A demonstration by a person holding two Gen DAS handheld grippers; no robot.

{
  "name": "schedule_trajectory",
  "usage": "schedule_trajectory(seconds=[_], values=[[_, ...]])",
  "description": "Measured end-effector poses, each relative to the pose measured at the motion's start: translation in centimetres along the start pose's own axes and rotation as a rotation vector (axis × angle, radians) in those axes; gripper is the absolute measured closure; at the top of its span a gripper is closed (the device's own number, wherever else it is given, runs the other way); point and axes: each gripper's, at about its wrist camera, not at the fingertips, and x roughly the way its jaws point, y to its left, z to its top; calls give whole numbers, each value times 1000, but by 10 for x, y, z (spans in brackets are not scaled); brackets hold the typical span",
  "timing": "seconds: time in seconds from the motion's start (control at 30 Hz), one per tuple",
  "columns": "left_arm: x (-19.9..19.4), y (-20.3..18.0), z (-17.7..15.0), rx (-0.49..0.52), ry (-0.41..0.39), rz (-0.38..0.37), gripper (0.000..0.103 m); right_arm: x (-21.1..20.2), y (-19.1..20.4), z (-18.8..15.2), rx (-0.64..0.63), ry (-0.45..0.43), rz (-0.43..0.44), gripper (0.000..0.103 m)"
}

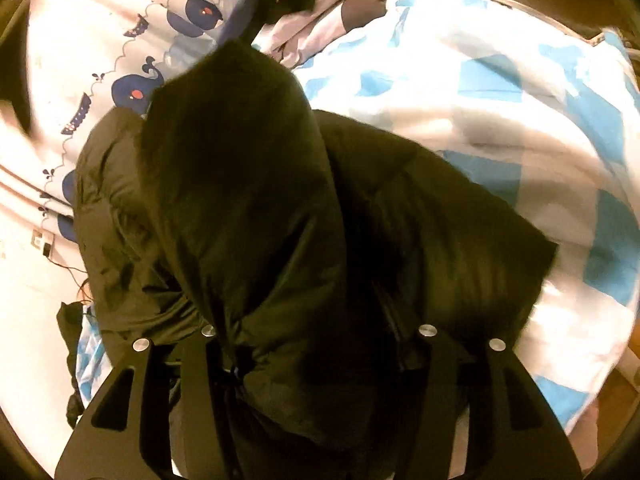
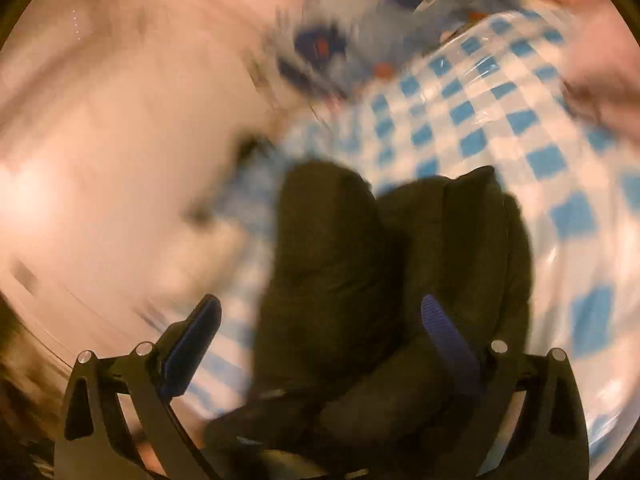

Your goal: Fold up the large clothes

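While the left gripper shows only its dark arms at the bottom of the left wrist view, a puffy fold of the dark padded jacket bulges up between them and hides the fingers, so I cannot tell whether they pinch it or stand slack. Over in the right wrist view, the right gripper has its blue fingers set well apart, jacket bulk sitting in the gap with no squeeze visible, probably free to reposition. The jacket lies bunched mid-frame on the blue-and-white checked cover of the bed, likely for a soft, roomy folding surface. Upper left lies a whale-print sheet.
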Motion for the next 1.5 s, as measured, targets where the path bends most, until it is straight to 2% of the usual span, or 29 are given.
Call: schedule_trajectory(seconds=[0.07,0.1,0.17,0.23,0.3,0.33,0.37,0.43,0.47,0.53,0.57,0.63,0.7,0.73,0.8,0.87,1.0,1.03,1.07,1.13,1.17,1.27,1.37,1.43,1.5], values=[[-15,2,1,7,-25,-16,52,29,3,6,-84,124,-174,7],[-27,7,-5,5,-41,-29,52,33,0,-2,-87,143,-204,7],[-51,19,-20,-15,-70,-70,50,28,-18,-19,-20,150,-179,7],[-77,38,-40,-69,-110,-150,48,14,-36,-37,17,127,-168,7],[-97,76,-63,-200,-157,-264,47,9,-54,-55,48,126,-152,7],[-100,100,-71,-284,-175,-282,46,13,-63,-53,53,126,-153,7],[-98,119,-76,-349,-184,-276,44,12,-68,-56,62,122,-151,7],[-81,170,-83,-546,-203,-228,38,12,-79,-69,89,139,-169,7],[-70,187,-83,-613,-212,-239,38,18,-87,-75,95,178,-203,7],[-31,213,-81,-741,-193,-295,38,22,-99,-78,128,186,-164,7],[-10,216,-75,-761,-165,-330,38,14,-100,-78,139,157,-161,7],[24,208,-70,-777,-111,-392,38,-14,-94,-69,137,36,-153,7],[36,192,-61,-733,-104,-393,37,-40,-79,-50,105,-66,-75,7],[36,185,-60,-721,-109,-394,36,-45,-73,-42,82,-81,-68,7],[36,176,-57,-701,-116,-394,34,-39,-57,-17,31,-55,-19,7],[36,173,-60,-696,-112,-385,34,-15,-54,1,44,24,36,7],[32,176,-58,-688,-105,-392,34,37,-54,19,32,124,65,7],[30,175,-55,-676,-103,-391,34,42,-50,20,18,114,89,12],[31,174,-49,-665,-103,-390,34,43,-43,22,-14,100,109,44],[27,175,-45,-648,-110,-391,34,44,-36,27,-22,91,71,69],[24,178,-42,-647,-116,-399,34,42,-36,27,-18,84,60,76],[3,194,-41,-689,-198,-427,34,27,-51,17,54,43,43,80],[-5,209,-38,-765,-265,-464,29,7,-92,-4,230,-49,130,80],[15,204,-32,-775,-215,-501,26,11,-120,-21,325,-50,152,80],[51,181,-27,-747,-104,-538,24,25,-139,-34,393,-24,156,80]])
